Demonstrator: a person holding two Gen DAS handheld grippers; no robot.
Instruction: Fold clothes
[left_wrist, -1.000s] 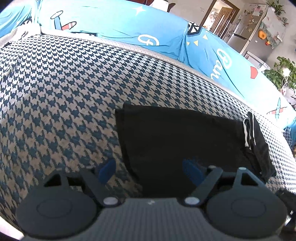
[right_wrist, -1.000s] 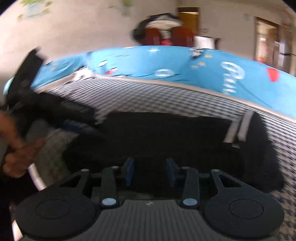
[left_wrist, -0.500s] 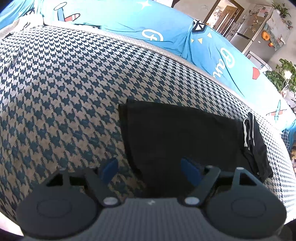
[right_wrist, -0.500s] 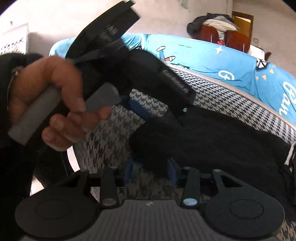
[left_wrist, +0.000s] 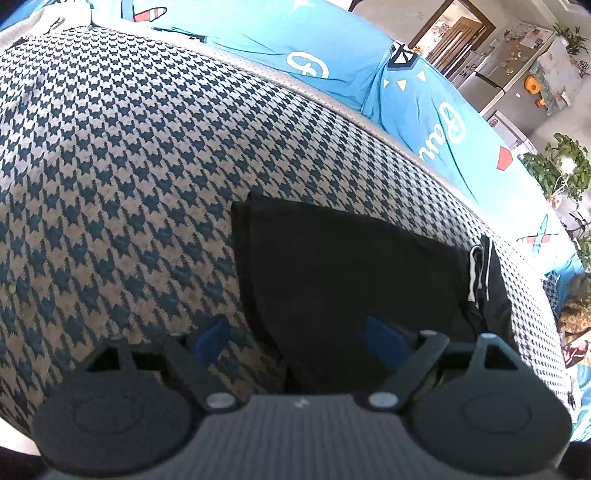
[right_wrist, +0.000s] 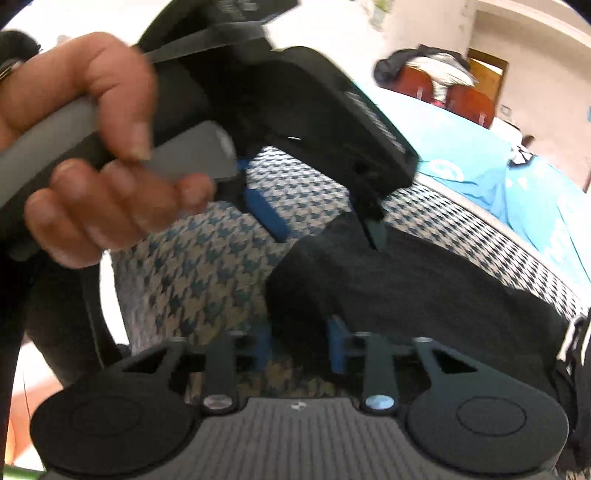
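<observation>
We saw the black garment lying flat on the houndstooth cover, long axis running left to right, its drawstring end at the right. The left gripper hung spread above its near-left corner; the right gripper pinched a raised fold at that same corner. Blue cushions and a refrigerator lay beyond.
</observation>
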